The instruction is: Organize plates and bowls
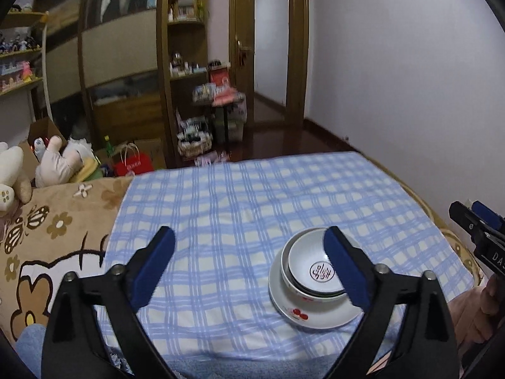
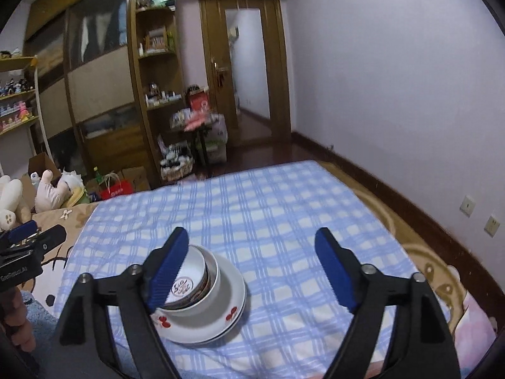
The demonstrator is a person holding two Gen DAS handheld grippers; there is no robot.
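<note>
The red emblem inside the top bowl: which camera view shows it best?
The left wrist view: the emblem lies fully visible on the floor of the top bowl. In the right wrist view a blue finger of the right hand-held gripper overlaps the bowl and covers the emblem's left edge.

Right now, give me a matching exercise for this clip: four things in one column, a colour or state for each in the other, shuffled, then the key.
Things
1. top bowl
2. plate
3. cloth
4. left gripper

Colour or state
A. blue and white check, spread flat
B. open, holding nothing
C. white with red cherries, under the bowls
D. nested in another bowl, round mark inside

Pairs: 1-D, 2-C, 3-A, 4-B
</note>
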